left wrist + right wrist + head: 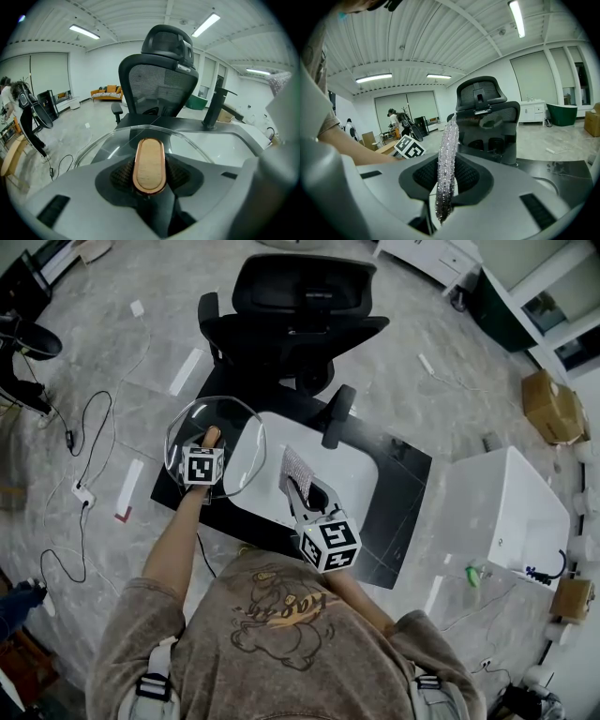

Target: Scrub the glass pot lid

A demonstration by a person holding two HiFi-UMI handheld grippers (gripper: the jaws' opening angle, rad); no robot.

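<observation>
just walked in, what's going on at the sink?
A person is working two handheld grippers over the white sink. The left gripper is clamped on the wooden handle of the glass pot lid and holds it up above the sink's left edge. The right gripper grips a sparkly scrubbing cloth, upright, just right of the lid. The cloth does not appear to touch the glass, so scrubbing looks not yet begun.
</observation>
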